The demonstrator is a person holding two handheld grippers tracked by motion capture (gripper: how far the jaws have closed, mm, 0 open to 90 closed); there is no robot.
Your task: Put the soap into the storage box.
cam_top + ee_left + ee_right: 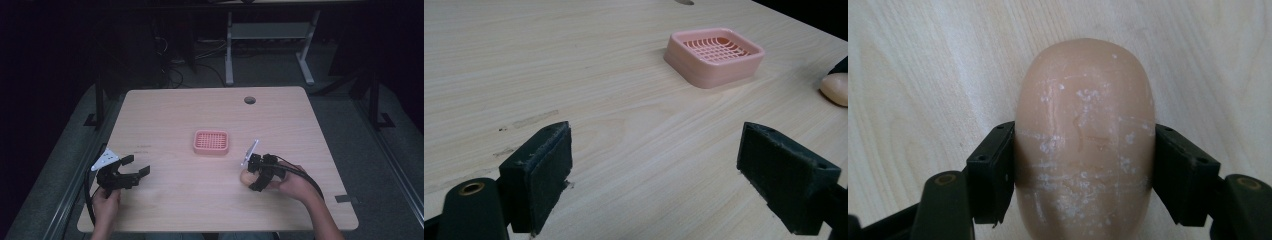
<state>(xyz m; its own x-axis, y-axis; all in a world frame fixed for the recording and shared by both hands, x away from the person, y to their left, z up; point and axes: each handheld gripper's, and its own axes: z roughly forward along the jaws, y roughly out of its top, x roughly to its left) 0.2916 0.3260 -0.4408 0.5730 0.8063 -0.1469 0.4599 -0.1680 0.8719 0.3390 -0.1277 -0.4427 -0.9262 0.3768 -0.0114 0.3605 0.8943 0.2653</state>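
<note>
Left of the pink soap dish (pixel 211 142) and nearer the person, the left gripper (pixel 131 171) rested on the wooden table (pixel 165 115) with its jaws spread wide and nothing between them. Right of the dish and nearer the table's front edge, the right gripper (pixel 1083 172) had its pads clamped on both sides of the beige soap bar (pixel 1084 135), which lay on the tabletop.

I count one bar of soap (pixel 1083 140), pale and oval. I count one pink slatted soap dish (pixel 211 142). I hold two grippers, one left gripper (pixel 131 169) and one right gripper (pixel 252 175), over one wooden table (pixel 200 110).
</note>
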